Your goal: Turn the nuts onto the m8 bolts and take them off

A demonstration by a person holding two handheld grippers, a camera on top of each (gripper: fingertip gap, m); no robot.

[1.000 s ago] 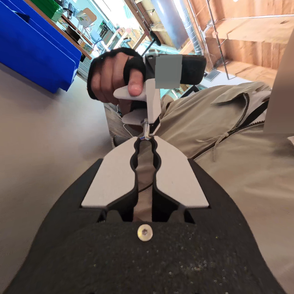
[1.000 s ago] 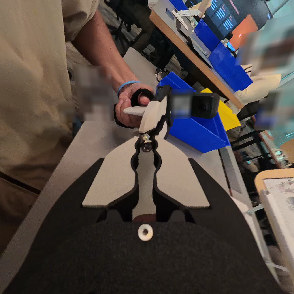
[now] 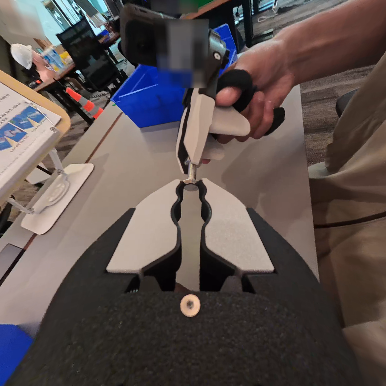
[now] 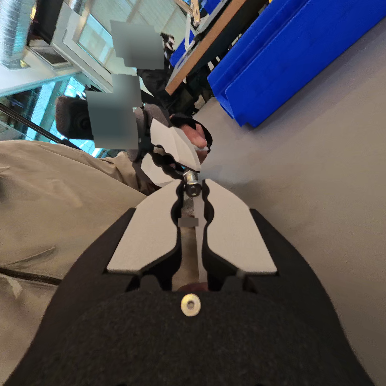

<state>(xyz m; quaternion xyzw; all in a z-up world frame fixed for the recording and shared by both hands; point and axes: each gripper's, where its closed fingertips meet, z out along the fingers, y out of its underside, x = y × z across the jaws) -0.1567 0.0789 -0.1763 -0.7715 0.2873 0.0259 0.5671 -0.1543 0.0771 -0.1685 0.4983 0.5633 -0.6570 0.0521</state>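
Now both tools meet over the grey table, each holding one end of the same fastener in mid-air. In the left wrist view, the left gripper has its fingers pinched on the hexagonal head of the bolt, and the threaded shank runs straight away from those fingertips, along the tool's own line, into the tips of the right gripper coming from the far side. In the right wrist view, the right gripper's fingers are pressed on the nut, whose bore faces the camera, with the shank passing on toward the left gripper beyond. So the bolt's long axis lies roughly in line with both tools, tip to tip, and neither hand is nearer; each already has its part. How far the nut sits along the thread cannot be read, as the fingertips hide it. My judgement is that the coming turn depends on keeping the two tools coaxial: a roll of either wrist about that shared axis would spin the nut, while any sideways tilt risks binding the thread or slipping the hexagon from the pinch. Blue bins stand toward the table's far edge, well apart from the work.
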